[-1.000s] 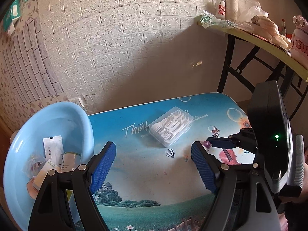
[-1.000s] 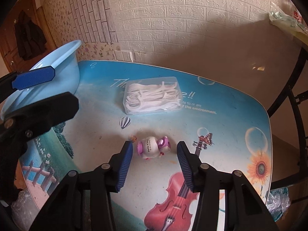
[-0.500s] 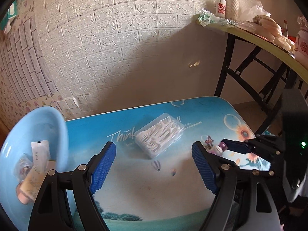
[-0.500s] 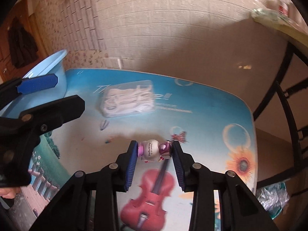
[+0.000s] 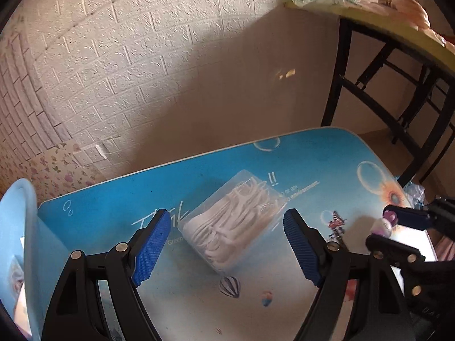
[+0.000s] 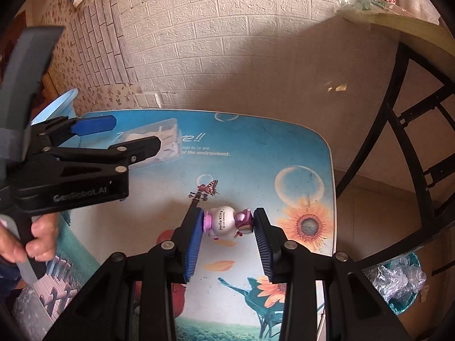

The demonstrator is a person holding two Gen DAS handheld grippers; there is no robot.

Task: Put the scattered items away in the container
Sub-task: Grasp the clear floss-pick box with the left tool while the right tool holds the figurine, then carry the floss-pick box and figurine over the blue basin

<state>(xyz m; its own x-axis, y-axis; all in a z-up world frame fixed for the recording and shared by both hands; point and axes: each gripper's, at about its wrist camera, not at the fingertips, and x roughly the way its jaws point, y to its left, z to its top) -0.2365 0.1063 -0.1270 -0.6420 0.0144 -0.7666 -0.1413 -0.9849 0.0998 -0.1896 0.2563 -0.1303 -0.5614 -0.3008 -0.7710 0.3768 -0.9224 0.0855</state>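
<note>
A clear plastic box of white floss picks (image 5: pixel 233 221) lies on the blue printed table (image 5: pixel 327 159). My left gripper (image 5: pixel 227 244) is open, its blue pads on either side of the box's near end. My right gripper (image 6: pixel 229 223) is shut on a small white and purple Hello Kitty toy (image 6: pixel 226 221) and holds it above the table's right part. The toy also shows at the right edge of the left wrist view (image 5: pixel 384 223). The light blue basin (image 5: pixel 20 227) stands at the table's left end with several small packets inside.
A black-legged side table (image 5: pixel 384 22) with bags and bottles stands to the right, close to the wall. A white brick wall (image 5: pixel 170 56) runs behind the table. A crumpled plastic bag (image 6: pixel 398 281) lies on the floor right of the table.
My right gripper closed on the toy and lifted it off the table. My left gripper moved forward from the basin to straddle the floss pick box.
</note>
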